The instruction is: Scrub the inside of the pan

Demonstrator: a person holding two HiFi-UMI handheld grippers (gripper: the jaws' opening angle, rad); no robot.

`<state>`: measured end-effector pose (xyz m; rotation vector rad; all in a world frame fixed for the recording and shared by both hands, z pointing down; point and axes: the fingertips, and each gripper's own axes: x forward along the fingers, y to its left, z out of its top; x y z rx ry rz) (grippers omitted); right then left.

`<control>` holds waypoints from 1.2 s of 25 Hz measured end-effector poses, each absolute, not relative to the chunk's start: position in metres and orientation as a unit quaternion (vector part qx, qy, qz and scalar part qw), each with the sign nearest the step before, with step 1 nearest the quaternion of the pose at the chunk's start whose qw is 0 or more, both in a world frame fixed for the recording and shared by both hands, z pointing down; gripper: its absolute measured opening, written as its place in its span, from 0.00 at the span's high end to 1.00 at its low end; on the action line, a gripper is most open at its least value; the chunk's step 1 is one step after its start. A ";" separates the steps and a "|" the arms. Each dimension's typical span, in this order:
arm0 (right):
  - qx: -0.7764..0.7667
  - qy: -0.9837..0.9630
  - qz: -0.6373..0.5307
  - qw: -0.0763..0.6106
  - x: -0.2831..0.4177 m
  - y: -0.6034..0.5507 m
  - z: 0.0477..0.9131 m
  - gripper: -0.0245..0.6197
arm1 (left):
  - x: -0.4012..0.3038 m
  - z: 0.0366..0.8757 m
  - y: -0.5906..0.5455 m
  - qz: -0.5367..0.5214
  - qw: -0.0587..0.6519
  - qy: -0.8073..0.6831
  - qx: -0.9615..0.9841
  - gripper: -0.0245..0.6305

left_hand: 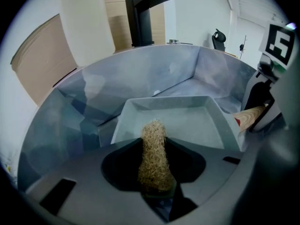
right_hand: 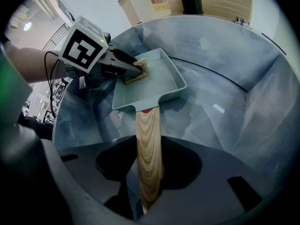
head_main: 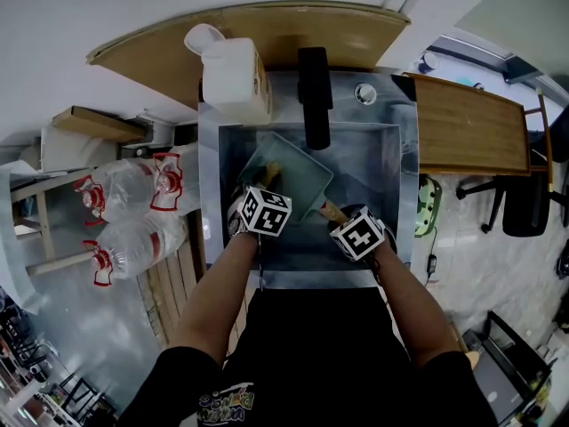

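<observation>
Sink (right_hand: pixel 225 55), pan handle (right_hand: pixel 148 144) in right gripper (right_hand: pixel 149 189)

A: Colour of the pan (right_hand: pixel 154 78)?
B: Pale grey-green, plain. The handle (right_hand: pixel 149 158) is light wood, streaked grain, red band at the pan end.
A: The scrubber (left_hand: pixel 153 158)?
B: Straw-tan. The sink (head_main: pixel 210 194) is dull steel grey, the faucet (head_main: pixel 314 96) black, the bottles (head_main: pixel 133 238) clear with red-and-white labels.

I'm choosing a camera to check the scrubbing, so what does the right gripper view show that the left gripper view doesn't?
Only the right gripper view: the left gripper holding the scrubber inside the pan, and the wooden handle's full length in its own jaws. Only the left gripper view: the right gripper, and the scrubber clamped close up. Both: the pan, scrubber and sink.
</observation>
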<state>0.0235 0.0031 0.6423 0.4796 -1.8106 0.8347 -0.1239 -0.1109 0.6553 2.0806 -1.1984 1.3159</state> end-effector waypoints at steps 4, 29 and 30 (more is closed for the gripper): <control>0.199 -0.755 0.349 0.518 0.024 0.004 0.645 0.72 | -0.135 0.656 -0.119 0.470 0.210 -0.446 0.733 0.74; 0.188 -0.753 0.342 0.530 0.027 0.003 0.644 0.72 | -0.134 0.638 -0.130 0.451 0.213 -0.464 0.732 0.74; 0.188 -0.753 0.341 0.530 0.027 0.003 0.644 0.72 | -0.130 0.634 -0.130 0.446 0.212 -0.463 0.736 0.74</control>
